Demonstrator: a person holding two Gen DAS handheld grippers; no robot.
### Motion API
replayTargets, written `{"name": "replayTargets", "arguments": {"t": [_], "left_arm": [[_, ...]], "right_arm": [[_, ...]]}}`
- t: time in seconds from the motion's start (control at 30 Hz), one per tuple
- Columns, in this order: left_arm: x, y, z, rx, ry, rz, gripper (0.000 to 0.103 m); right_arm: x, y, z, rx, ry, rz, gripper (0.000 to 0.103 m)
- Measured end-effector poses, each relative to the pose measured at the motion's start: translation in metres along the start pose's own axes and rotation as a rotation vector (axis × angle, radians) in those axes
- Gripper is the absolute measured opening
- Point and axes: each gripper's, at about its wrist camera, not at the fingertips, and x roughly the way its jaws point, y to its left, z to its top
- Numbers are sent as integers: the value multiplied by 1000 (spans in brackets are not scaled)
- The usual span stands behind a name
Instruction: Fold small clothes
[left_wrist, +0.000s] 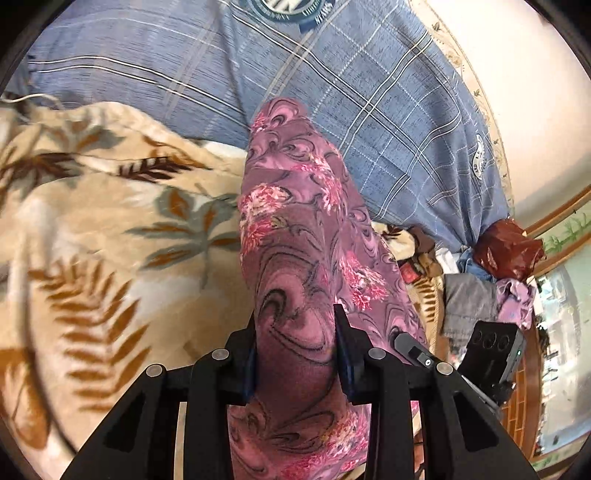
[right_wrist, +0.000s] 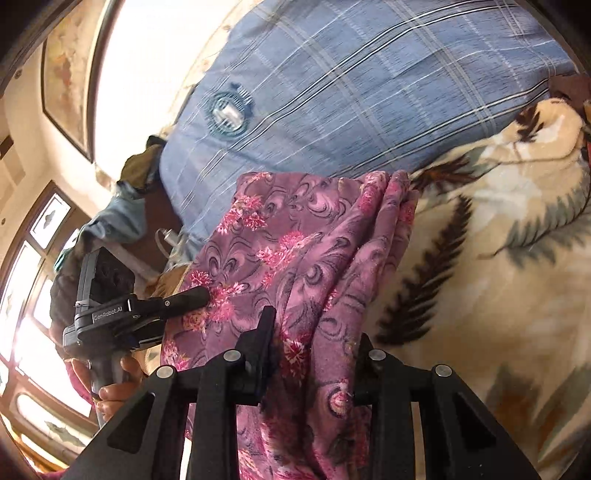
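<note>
A purple garment with a pink floral print (left_wrist: 295, 221) hangs lifted above the bed, its bunched cloth running up between my left gripper's (left_wrist: 297, 325) jaws, which are shut on it. In the right wrist view the same garment (right_wrist: 295, 229) drapes in folds, and my right gripper (right_wrist: 317, 328) is shut on a gathered edge of it. The left gripper (right_wrist: 199, 293) also shows there at the left, pinching the cloth's other side, held by a person's hand (right_wrist: 114, 387). The right gripper's body (left_wrist: 410, 347) shows low right in the left wrist view.
A blue plaid sheet (left_wrist: 332, 92) (right_wrist: 369, 92) covers the far part of the bed. A beige blanket with a leaf print (left_wrist: 92, 221) (right_wrist: 498, 258) lies under the garment. A pile of other clothes (left_wrist: 480, 288) and a red-brown bag (left_wrist: 506, 247) sit at the bed's edge.
</note>
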Motion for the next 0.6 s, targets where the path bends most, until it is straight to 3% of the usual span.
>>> {"name": "replayTargets", "arguments": {"t": [0.2,0.33,0.4,0.47,0.5,0.6], "left_arm": [[-38,38,-52,-18,17,45,32],[-32,57,-74,8,38,135,34],[-20,68,-88,11,68,204,38],[-13,78,-97,11,64,254,56],[-13,83,-102,-2,49,248,58],[-22,88,-110,-26,5,206,59]], "right_arm": [[26,4,-41,62,56,50,33],[45,-2,-67,76,98,24,33],[55,-6,-78,36,125,-46,34],[62,-7,-88,-33,134,-129,45],[62,-9,-92,-61,130,-154,53],[57,-13,-101,-97,86,-125,54]]}}
